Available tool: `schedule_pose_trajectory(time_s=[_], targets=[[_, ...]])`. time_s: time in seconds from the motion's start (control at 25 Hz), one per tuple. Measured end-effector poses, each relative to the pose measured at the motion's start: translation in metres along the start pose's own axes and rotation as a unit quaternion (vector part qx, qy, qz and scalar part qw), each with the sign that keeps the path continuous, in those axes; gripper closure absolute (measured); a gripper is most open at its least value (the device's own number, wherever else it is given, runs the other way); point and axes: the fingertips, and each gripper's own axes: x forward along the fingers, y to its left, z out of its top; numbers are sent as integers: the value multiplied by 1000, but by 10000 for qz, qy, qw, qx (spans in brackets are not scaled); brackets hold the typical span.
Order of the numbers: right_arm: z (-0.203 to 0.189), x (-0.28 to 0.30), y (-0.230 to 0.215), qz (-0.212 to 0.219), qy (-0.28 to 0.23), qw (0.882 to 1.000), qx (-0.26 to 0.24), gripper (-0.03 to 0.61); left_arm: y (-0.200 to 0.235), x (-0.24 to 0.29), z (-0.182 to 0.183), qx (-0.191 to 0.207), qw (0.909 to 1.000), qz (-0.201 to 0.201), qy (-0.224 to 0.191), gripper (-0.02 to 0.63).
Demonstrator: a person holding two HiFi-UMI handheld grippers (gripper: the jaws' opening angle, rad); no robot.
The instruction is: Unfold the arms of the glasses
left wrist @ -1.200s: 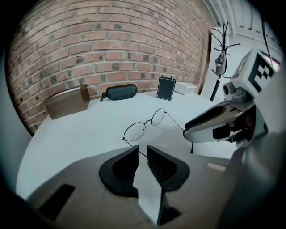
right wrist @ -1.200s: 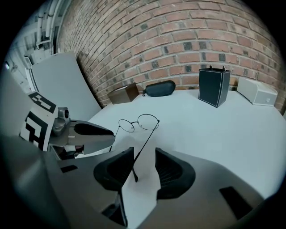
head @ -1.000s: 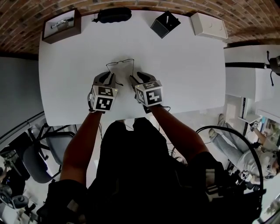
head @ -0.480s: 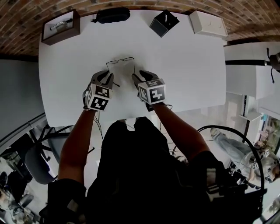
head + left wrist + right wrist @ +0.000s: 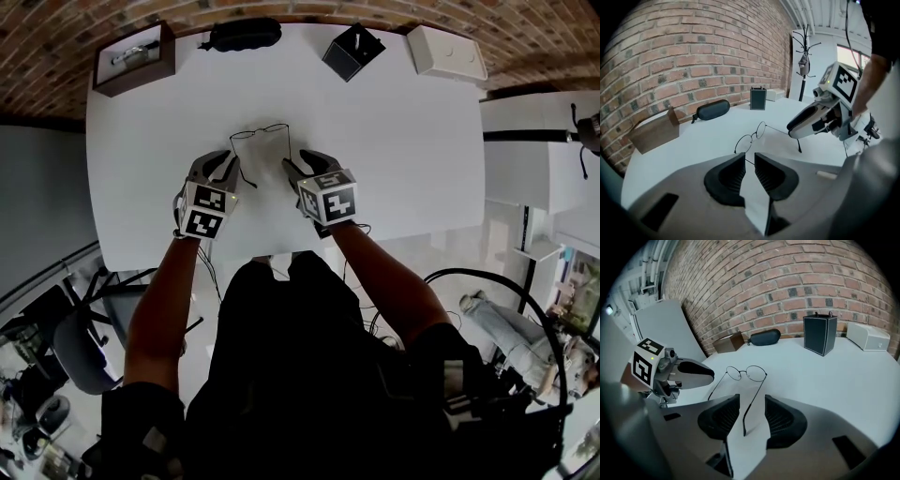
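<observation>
Head view puts the glasses [image 5: 260, 132] flat on the white table [image 5: 403, 169], just ahead of both my grippers. The lenses face away from me and both arms point back toward me, so they look already swung out. My left gripper [image 5: 750, 153] has its jaws narrow, with a slit of daylight between the pads. The left arm [image 5: 717, 386] of the frame runs into that slit, and I judge the pads are not pinching it. My right gripper [image 5: 752, 395] has its jaws wide (they have just been opening further). The right arm [image 5: 757, 390] lies loose between them, its tip down on the table, touching neither pad.

Handling, as I judge it: this is a thin wire frame with round lenses, very light, springy rather than stiff, and easy to bend at the hinges. It would likely skate on the smooth tabletop if I nudged it from one side only. The place to take hold is partway along an arm, away from the hinge, with a light pinch. The lenses and bridge I would leave alone, since they could smear or twist.

Around me, a dark glasses case [image 5: 242, 33], a wooden box [image 5: 133, 56], a black box [image 5: 353, 52] and a white box [image 5: 448, 53] stand along the far edge by the brick wall [image 5: 811, 282]. All are well apart from the glasses. Nothing lies between me and the frame. The only thing close enough to get in the way is my own other gripper, near each arm.
</observation>
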Motion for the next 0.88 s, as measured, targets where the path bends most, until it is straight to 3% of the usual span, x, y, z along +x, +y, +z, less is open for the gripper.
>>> schedule_pose_trajectory(time_s=[0.16, 0.4, 0.56, 0.72, 0.88], targets=[[24, -12, 7, 46, -455, 9988, -186, 436, 4, -23, 20, -777, 9955, 145, -515, 549], [72, -46, 21, 213, -1075, 9926, -526, 447, 7, -63, 50, -1465, 9801, 398, -1276, 574], [103, -82, 31, 304, -1514, 9848, -793, 528, 5, -100, 79, -1664, 9666, 527, -1879, 601], [125, -118, 42, 484, -1865, 9777, -840, 549, 0, -139, 111, -1788, 9495, 387, -2550, 601], [137, -149, 49, 459, -2156, 9701, -1013, 554, -2, -171, 132, -1667, 9437, 666, -2778, 603]])
